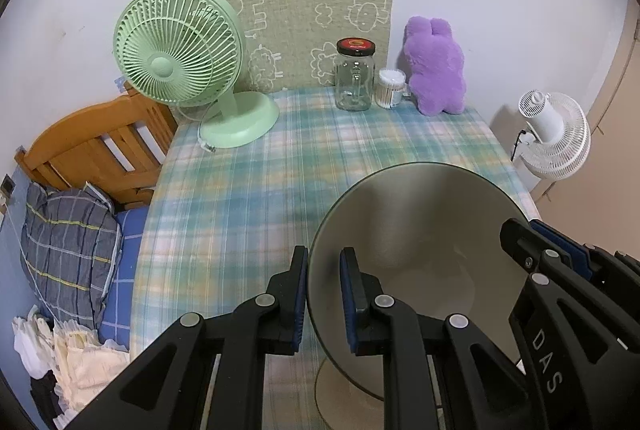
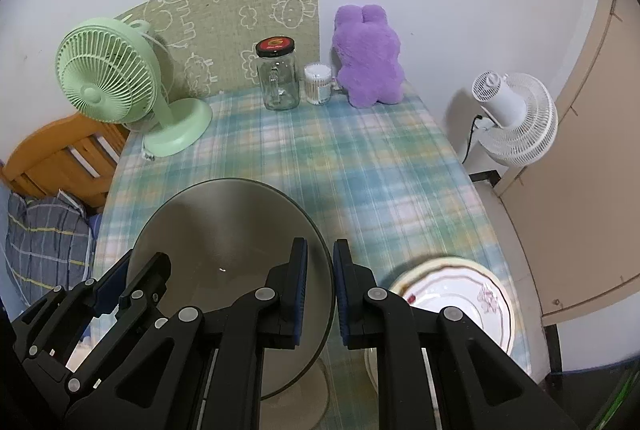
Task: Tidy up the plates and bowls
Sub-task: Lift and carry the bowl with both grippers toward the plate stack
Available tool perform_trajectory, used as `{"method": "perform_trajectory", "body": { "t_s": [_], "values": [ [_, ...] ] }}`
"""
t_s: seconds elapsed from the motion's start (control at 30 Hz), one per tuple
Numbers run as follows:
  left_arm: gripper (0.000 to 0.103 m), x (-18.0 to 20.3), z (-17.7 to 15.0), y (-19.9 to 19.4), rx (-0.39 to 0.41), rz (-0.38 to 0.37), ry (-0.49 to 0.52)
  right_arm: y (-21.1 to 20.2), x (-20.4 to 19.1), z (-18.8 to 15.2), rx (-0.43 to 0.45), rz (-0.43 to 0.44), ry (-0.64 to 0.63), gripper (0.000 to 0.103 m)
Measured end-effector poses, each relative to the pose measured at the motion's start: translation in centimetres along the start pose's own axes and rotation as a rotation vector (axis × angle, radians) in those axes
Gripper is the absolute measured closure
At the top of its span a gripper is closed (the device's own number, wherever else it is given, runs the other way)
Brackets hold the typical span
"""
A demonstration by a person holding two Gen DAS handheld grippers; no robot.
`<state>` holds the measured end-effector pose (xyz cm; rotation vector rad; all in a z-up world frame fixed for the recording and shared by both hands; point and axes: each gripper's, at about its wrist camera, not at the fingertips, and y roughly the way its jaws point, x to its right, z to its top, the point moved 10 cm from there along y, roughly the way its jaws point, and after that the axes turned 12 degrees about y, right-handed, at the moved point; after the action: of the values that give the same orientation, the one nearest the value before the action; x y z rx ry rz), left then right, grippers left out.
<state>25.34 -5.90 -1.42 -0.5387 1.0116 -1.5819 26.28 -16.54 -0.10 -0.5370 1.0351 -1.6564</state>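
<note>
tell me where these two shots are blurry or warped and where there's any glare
Left wrist view: the checked tablecloth is smeared, the green fan and jar sharper; the fisheye bends the wall edges. Right wrist view: the flowered plate is blurred, a small glint sits inside the grey bowl, and the table bulges.

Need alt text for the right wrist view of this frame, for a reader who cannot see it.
Two black tools hold a grey bowl by opposite rims above a plaid tablecloth: the right tool clamps its right edge, the left tool its left. A floral plate lies to the right; a green fan, glass jar and purple plush stand by the wall.
</note>
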Motion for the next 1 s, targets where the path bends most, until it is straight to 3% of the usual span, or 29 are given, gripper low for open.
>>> {"method": "perform_trajectory", "body": {
  "t_s": [0.57, 1.0],
  "values": [
    [0.09, 1.8, -6.7, -1.1, -0.037, -0.021, 0.003, -1.6, 2.0, -6.5, -0.028, -0.025, -0.005, 0.086],
    [0.09, 2.0, -10.4, 0.7, -0.11, -0.033, -0.015, 0.0, 2.3, -10.4, -0.096, -0.036, -0.023, 0.086]
  ]
}}
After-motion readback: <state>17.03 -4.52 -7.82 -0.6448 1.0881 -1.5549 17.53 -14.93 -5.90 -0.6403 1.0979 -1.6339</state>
